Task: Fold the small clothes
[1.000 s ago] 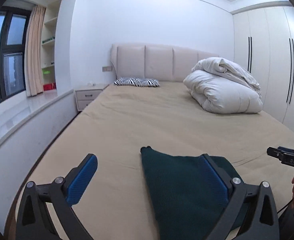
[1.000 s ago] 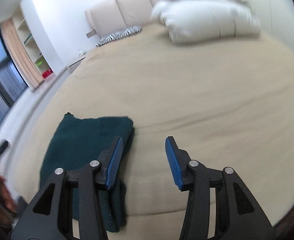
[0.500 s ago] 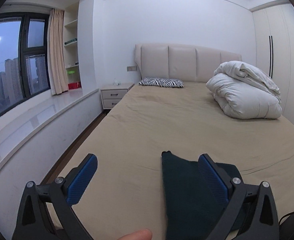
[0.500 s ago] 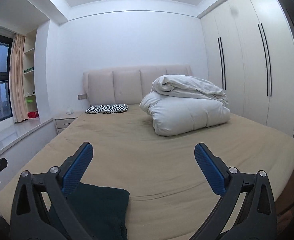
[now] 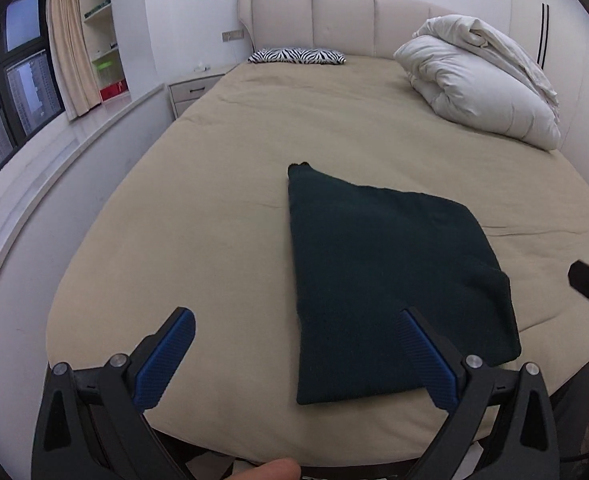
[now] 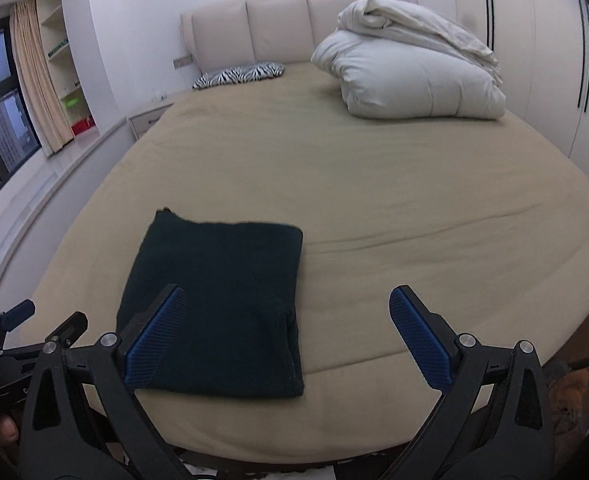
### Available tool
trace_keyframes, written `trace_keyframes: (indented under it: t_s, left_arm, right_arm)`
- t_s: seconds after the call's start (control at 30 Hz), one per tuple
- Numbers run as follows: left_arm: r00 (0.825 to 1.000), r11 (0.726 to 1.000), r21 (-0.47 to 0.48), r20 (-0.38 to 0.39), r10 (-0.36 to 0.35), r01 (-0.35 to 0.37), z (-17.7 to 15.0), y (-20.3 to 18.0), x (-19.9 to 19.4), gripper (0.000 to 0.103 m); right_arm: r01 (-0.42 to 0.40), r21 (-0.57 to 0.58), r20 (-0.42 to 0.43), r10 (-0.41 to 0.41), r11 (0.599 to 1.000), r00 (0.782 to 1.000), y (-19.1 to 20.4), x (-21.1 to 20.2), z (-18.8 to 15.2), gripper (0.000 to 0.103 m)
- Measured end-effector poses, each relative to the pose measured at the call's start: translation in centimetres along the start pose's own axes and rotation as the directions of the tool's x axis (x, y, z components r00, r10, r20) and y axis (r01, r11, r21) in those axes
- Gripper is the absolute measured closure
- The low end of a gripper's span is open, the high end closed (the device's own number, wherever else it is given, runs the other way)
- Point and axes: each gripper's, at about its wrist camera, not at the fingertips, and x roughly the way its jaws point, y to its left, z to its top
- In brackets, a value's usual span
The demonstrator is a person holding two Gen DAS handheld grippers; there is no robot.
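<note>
A dark green garment (image 5: 390,280) lies folded into a flat rectangle near the foot of the beige bed (image 5: 234,184). In the right wrist view the same garment (image 6: 222,300) sits left of centre. My left gripper (image 5: 294,350) hovers open over the bed's foot edge, its right finger above the garment's near corner, nothing between the pads. My right gripper (image 6: 286,328) is wide open, above the garment's near right edge and apart from it. The left gripper's tip (image 6: 46,328) shows at the lower left of the right wrist view.
A bundled white duvet (image 5: 482,80) sits at the far right of the bed and a zebra-striped pillow (image 5: 298,56) by the headboard (image 5: 334,20). A nightstand (image 5: 194,90), a window ledge and shelves run along the left. White wardrobe doors (image 6: 554,60) line the right.
Both cameras swung up to look level across the room half a second ago, then tipped back down onto the bed. The right gripper's jaws widened from partly open to fully open. The garment stayed put.
</note>
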Motion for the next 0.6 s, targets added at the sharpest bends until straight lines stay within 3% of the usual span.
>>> trace_keyframes:
  t_s: [0.17, 0.6]
  left_arm:
    - [0.999, 1.000, -0.003, -0.038, 0.009, -0.010, -0.7, 0.5, 1.2, 0.000]
    - [0.998, 1.000, -0.013, -0.067, 0.000, -0.001, -1.8, 1.0, 1.8, 0.000]
  right_arm:
    - [0.022, 0.009, -0.103, -0.021, 1.000, 0.994, -0.1, 3.8, -1.9, 0.000]
    - [0.025, -0.031, -0.146, -0.029, 0.999, 0.989, 1.1, 4.7, -2.7, 0.000]
